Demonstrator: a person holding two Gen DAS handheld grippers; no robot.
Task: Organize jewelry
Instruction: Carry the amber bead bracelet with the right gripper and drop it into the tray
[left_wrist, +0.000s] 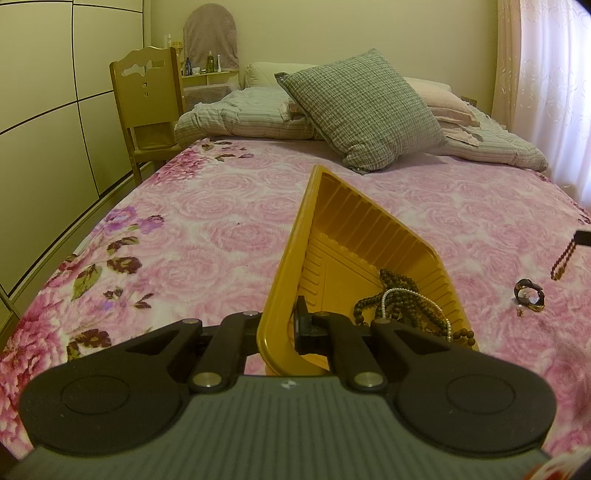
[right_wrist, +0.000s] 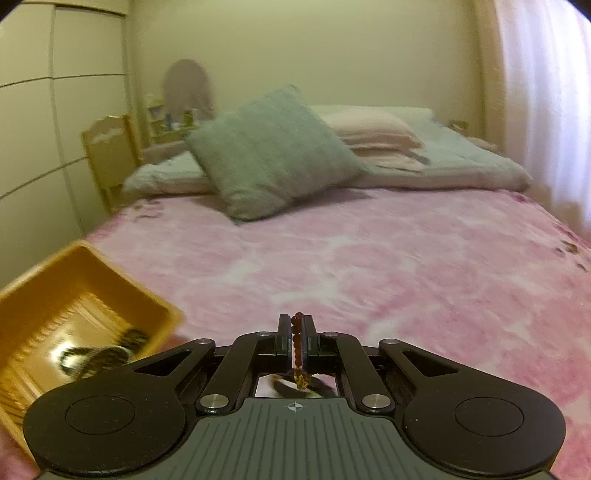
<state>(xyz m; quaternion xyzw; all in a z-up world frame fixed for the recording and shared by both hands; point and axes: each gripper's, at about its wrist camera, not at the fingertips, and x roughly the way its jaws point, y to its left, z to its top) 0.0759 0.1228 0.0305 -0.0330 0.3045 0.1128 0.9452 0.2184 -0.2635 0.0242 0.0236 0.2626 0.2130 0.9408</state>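
A yellow plastic tray (left_wrist: 332, 229) sits on the pink floral bed, with dark wooden bead strings (left_wrist: 399, 306) and a pearl strand (left_wrist: 417, 295) inside. My left gripper (left_wrist: 280, 325) is shut on the tray's near left rim. My right gripper (right_wrist: 296, 343) is shut on a reddish-brown bead bracelet (right_wrist: 296, 347) that hangs between its fingers; it shows at the right edge of the left wrist view (left_wrist: 565, 258). The tray (right_wrist: 122, 288) lies left of my right gripper. A dark ring-like piece with a crystal (left_wrist: 530, 295) lies on the blanket right of the tray.
A grey checked cushion (left_wrist: 362, 110) and folded bedding (left_wrist: 240, 118) lie at the head of the bed. A wooden chair (left_wrist: 147, 107) stands at the left beside wardrobe doors (left_wrist: 48, 129). A curtain (left_wrist: 554, 92) hangs at the right.
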